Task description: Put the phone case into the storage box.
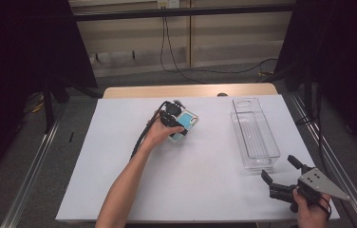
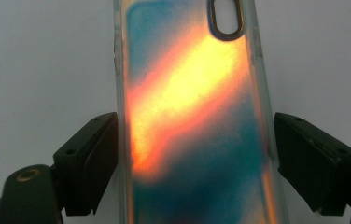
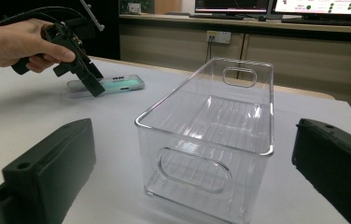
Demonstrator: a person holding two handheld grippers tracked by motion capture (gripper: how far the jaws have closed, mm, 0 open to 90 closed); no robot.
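- Two black grippers are seen over a smooth white table sheet (image 1: 119, 190).
- The left gripper (image 2: 194, 140) is set around a glossy phone case (image 2: 192, 116), clear-edged with teal and orange swirls; its jaws straddle the case's sides, the left one at the edge, a slight gap shown at the right.
- The case lies flat, far and left of centre.
- The right gripper (image 1: 281, 173) is held open, empty, near right, facing a clear ribbed plastic bin (image 1: 255, 135).
- Wood panelling and cables are seen beyond.

Overhead light falls evenly on my white mat (image 1: 167, 190); surroundings beyond it stay dark. My phone case (image 2: 194, 126) blurs close-up, glaring orange.
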